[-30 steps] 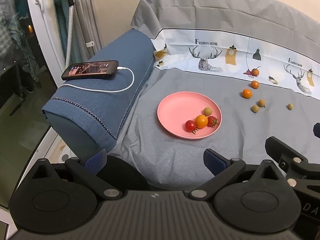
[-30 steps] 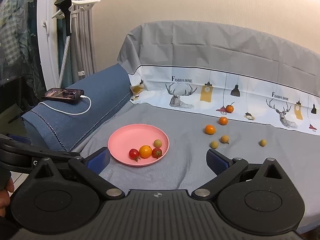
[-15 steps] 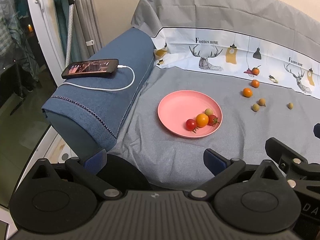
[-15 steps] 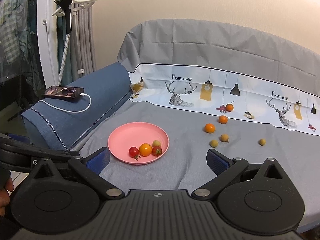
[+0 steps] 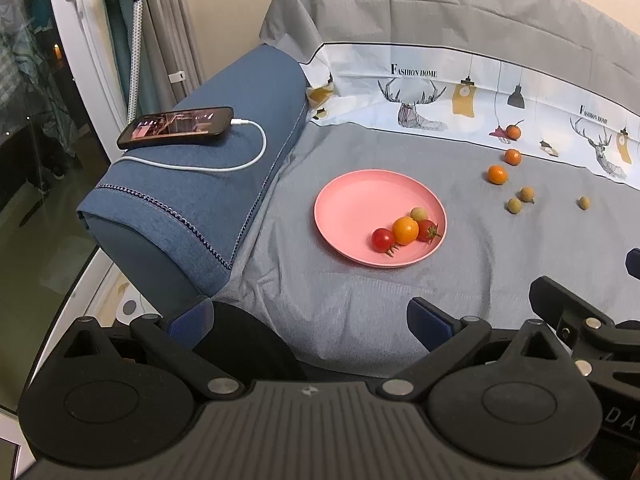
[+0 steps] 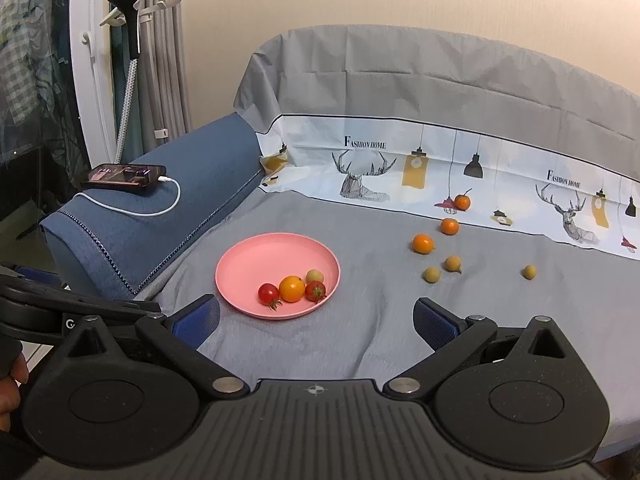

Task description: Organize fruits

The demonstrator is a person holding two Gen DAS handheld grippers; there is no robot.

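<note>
Change since earlier: almost nothing; both grippers hang where they were, the plate sits a touch lower in the right wrist view.
Left gripper [image 5: 308,320]: jaws wide, empty, at the near edge of the grey cover [image 5: 360,300], short of the plate.
Right gripper [image 6: 316,320]: jaws wide, empty, just in front of the plate.
Pink plate [image 6: 256,256]: on the grey cover, holding two red tomatoes, one orange fruit [image 6: 292,288] and one pale green fruit.
Loose fruits: three orange ones [image 6: 423,243] and three pale ones [image 6: 432,274], on the cover well right of the plate.
Phone [image 5: 176,127]: on the blue armrest left of the plate, cable plugged in.
</note>
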